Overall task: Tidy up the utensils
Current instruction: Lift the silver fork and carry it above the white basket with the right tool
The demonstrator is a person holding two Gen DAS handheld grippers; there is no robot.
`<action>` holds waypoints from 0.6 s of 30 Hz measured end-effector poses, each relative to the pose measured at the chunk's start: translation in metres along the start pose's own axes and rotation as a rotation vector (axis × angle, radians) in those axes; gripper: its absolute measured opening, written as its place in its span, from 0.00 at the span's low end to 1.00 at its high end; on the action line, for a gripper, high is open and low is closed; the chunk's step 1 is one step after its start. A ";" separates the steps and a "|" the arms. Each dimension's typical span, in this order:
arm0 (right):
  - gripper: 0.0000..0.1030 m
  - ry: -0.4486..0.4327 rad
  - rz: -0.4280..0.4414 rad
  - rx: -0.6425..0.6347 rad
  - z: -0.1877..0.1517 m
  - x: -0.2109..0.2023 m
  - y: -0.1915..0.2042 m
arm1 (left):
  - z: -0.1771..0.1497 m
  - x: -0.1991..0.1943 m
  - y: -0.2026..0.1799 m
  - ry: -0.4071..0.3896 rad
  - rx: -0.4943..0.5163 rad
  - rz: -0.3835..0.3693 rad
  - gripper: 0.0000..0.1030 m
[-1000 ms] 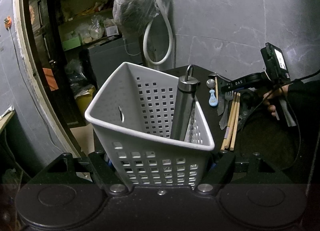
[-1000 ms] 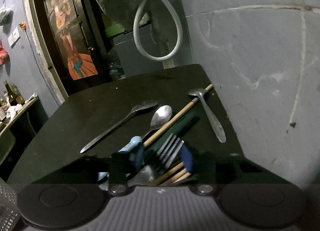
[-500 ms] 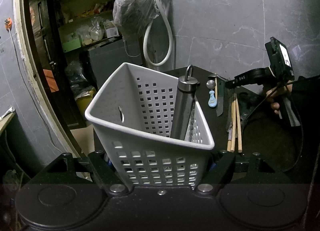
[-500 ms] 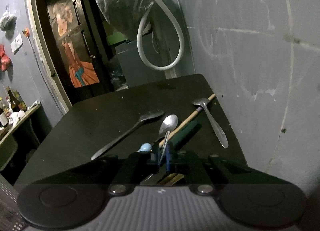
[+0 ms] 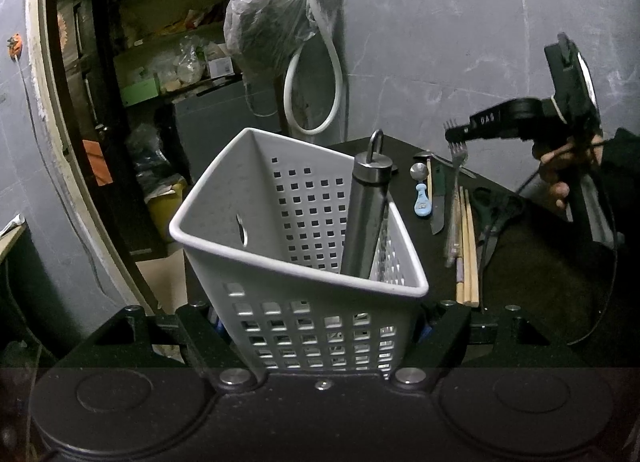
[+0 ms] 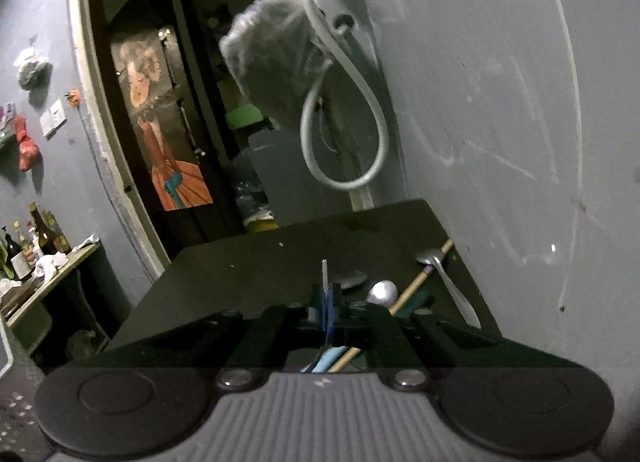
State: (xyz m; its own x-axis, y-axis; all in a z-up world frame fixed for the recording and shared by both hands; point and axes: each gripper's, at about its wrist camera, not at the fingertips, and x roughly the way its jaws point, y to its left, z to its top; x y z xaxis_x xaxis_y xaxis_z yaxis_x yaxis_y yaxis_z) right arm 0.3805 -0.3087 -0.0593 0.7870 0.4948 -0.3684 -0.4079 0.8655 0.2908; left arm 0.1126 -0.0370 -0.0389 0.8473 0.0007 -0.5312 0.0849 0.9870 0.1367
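Observation:
A white perforated basket (image 5: 280,222) sits tilted between the fingers of my left gripper (image 5: 320,336), which is shut on its lower walls. A steel cylinder with a ring top (image 5: 366,214) leans inside it. My right gripper (image 5: 454,134), held by a hand (image 5: 560,174), is shut on a fork (image 5: 454,190) just below its tines, and the handle hangs down toward the table. In the right wrist view the fork (image 6: 324,272) shows edge-on, sticking up from the shut gripper (image 6: 327,308). Whether the handle's end touches the table cannot be told.
On the black table (image 5: 540,270) lie a blue-handled spoon (image 5: 422,202), a dark knife (image 5: 438,206), chopsticks (image 5: 468,246), scissors (image 5: 496,218) and steel spoons (image 6: 382,292) (image 6: 448,282). The grey wall (image 6: 500,142) runs along the right. A hose (image 5: 316,74) and a plastic bag (image 5: 264,30) hang behind.
My right gripper has shut on the fork and risen, tipping it from flat among the utensils to upright. The left gripper and the basket have not moved.

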 end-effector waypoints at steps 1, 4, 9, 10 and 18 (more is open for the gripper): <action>0.01 -0.009 0.002 -0.004 0.001 -0.004 0.005 | 0.000 -0.001 0.000 -0.001 0.005 -0.002 0.77; 0.01 -0.030 0.000 -0.008 0.004 -0.017 0.017 | -0.001 -0.003 0.000 -0.003 0.028 -0.015 0.77; 0.01 -0.066 -0.006 -0.007 0.012 -0.042 0.032 | -0.004 -0.005 0.005 -0.012 0.049 -0.046 0.76; 0.01 -0.070 -0.006 -0.011 0.013 -0.046 0.036 | -0.004 -0.005 0.007 -0.013 0.048 -0.050 0.76; 0.01 -0.124 0.005 -0.066 0.035 -0.086 0.073 | -0.009 -0.007 0.017 -0.036 0.034 -0.089 0.76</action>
State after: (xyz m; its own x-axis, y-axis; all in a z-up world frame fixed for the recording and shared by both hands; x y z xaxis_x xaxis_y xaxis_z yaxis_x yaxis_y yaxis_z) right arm 0.2992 -0.2912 0.0246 0.8347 0.4887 -0.2538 -0.4380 0.8686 0.2319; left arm 0.1035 -0.0191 -0.0410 0.8539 -0.0934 -0.5120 0.1781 0.9768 0.1187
